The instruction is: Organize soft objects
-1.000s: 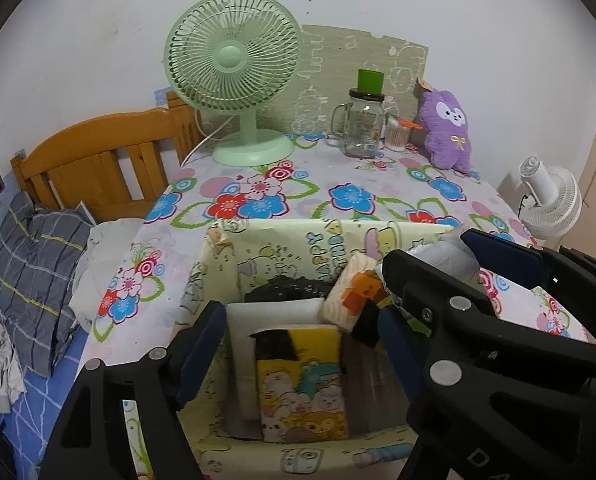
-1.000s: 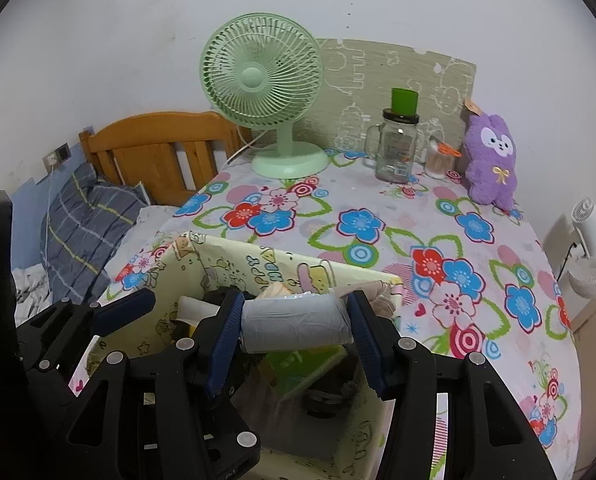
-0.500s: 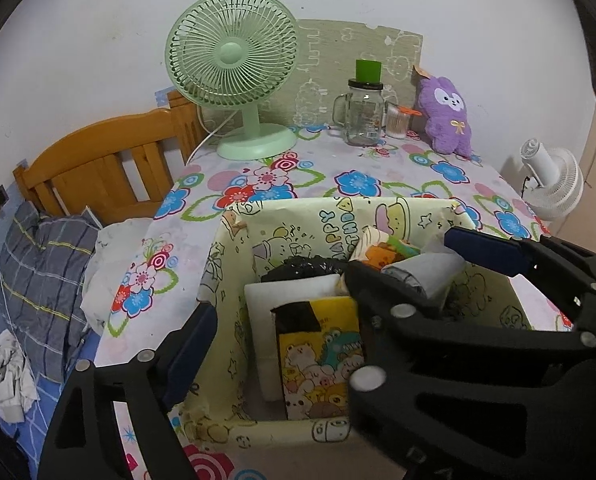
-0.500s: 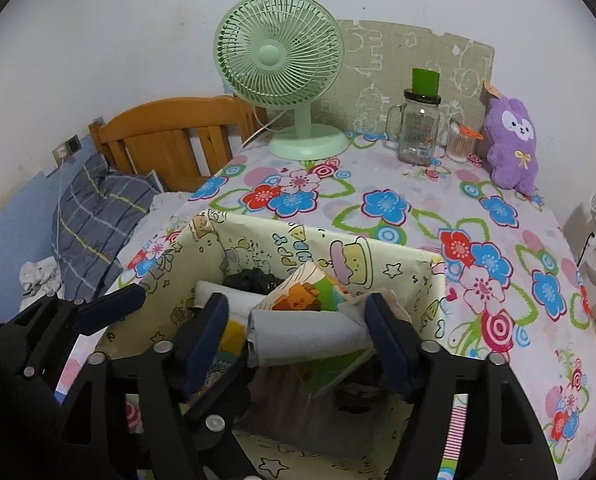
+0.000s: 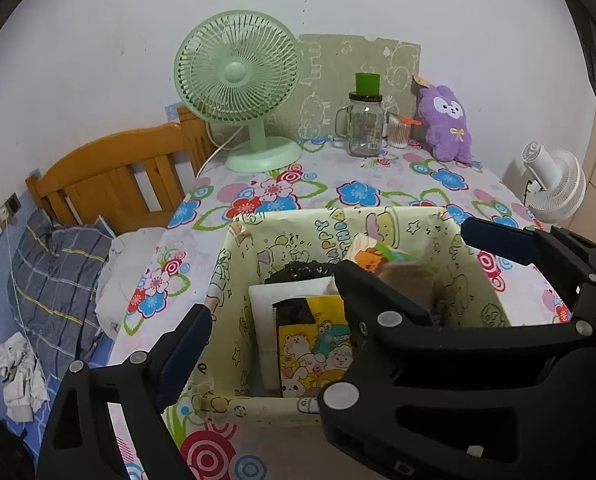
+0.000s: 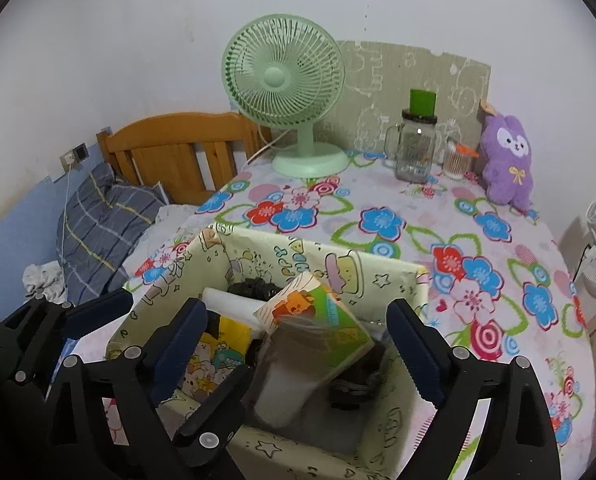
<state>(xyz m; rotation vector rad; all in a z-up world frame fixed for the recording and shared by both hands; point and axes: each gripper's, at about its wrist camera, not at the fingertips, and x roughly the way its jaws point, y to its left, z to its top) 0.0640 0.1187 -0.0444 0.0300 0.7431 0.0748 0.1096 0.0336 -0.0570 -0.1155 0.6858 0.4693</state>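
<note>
Now our right gripper (image 6: 298, 344) is opening over the box (image 6: 377, 276), grey roll (image 6: 286, 384) dropped inside, nothing gripped; our left gripper (image 5: 329, 272) is also opening, empty, beside the box; next we likely fetch another soft item.

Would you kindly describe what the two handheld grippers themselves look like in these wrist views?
Both match. The left tongs and the right tongs are matte black plastic, built of angular cut-out arms joined by round silver rivets. Each finger carries a long dark navy-blue pad along its inner face. No cables or readable markings show, and no hand or sleeve of the person is in view.
</note>
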